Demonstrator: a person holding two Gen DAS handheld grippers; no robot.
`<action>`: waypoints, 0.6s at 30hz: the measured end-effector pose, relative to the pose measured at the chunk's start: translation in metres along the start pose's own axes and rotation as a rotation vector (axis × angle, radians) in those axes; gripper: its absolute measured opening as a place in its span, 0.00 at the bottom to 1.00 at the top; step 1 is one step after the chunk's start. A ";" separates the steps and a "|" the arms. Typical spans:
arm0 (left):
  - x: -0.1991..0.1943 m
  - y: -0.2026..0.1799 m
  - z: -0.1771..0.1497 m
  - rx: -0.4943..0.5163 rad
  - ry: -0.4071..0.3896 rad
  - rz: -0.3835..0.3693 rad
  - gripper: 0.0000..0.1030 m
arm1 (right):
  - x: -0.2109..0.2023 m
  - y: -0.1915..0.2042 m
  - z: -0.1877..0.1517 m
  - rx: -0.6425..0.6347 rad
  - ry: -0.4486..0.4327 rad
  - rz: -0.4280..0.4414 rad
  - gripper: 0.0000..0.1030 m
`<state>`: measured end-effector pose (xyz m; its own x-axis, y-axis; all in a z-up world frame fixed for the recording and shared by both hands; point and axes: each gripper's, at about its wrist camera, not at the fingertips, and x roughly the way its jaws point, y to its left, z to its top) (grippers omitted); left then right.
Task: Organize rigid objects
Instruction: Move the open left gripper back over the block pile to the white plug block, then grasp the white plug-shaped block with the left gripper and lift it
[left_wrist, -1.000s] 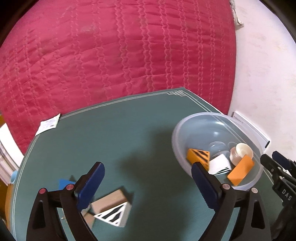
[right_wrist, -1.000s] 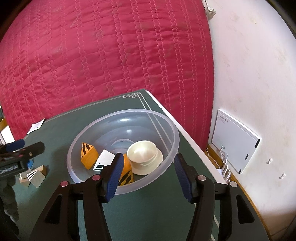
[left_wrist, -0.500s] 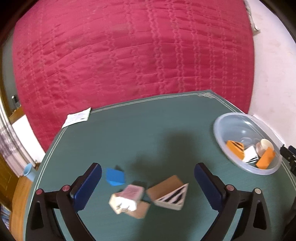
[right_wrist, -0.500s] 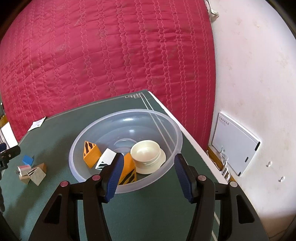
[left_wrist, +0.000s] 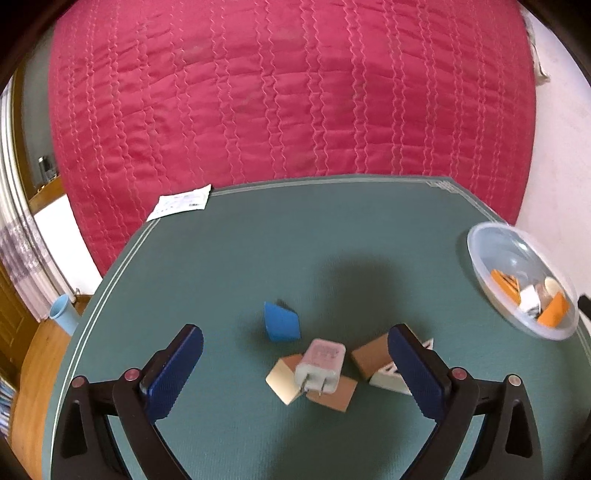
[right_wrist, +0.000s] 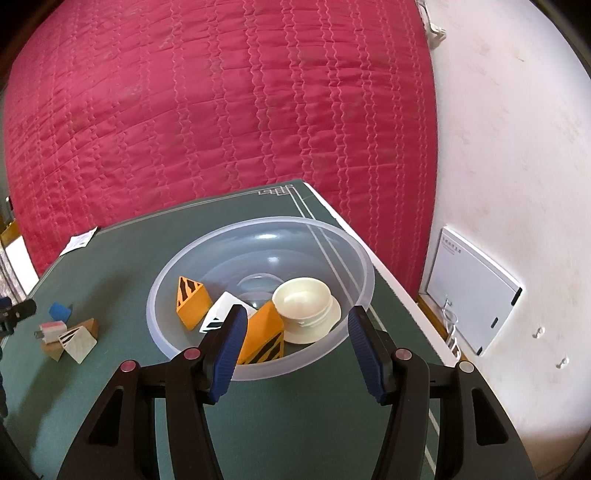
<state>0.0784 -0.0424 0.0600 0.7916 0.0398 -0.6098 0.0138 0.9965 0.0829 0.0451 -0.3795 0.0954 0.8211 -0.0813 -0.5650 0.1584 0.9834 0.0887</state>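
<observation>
A clear plastic bowl (right_wrist: 354, 251) stands on the green table near its right edge and holds two orange striped wedges (right_wrist: 192, 299), a white striped block (right_wrist: 218, 314) and a cream dish (right_wrist: 304, 308). The bowl also shows in the left wrist view (left_wrist: 480, 243). My right gripper (right_wrist: 295, 328) is open and empty just in front of the bowl. My left gripper (left_wrist: 295, 354) is open and empty above a cluster: a pink-white charger plug (left_wrist: 321, 363) on tan blocks (left_wrist: 280, 380), a tan-and-white striped wedge (left_wrist: 369, 358), and a blue block (left_wrist: 280, 325).
A white paper slip (left_wrist: 181, 201) lies at the table's far left edge. A red quilted cover (left_wrist: 295, 92) rises behind the table. A white panel (right_wrist: 472, 288) leans on the wall at right. A blue cup (left_wrist: 62, 314) stands on the floor at left.
My left gripper has swung left, away from the bowl, and now hovers over the charger and blocks. My right gripper has stayed in front of the bowl.
</observation>
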 end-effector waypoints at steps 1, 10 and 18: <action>0.001 -0.001 -0.002 0.008 0.004 -0.003 0.97 | 0.000 0.001 0.000 -0.002 0.000 0.002 0.56; 0.020 -0.011 -0.019 0.059 0.068 -0.029 0.71 | -0.005 0.011 -0.006 -0.032 0.006 0.041 0.56; 0.037 -0.004 -0.024 0.028 0.102 -0.048 0.52 | -0.008 0.025 -0.010 -0.070 0.023 0.092 0.56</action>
<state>0.0929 -0.0432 0.0188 0.7236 0.0005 -0.6902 0.0689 0.9950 0.0729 0.0367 -0.3523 0.0937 0.8173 0.0128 -0.5760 0.0435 0.9955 0.0839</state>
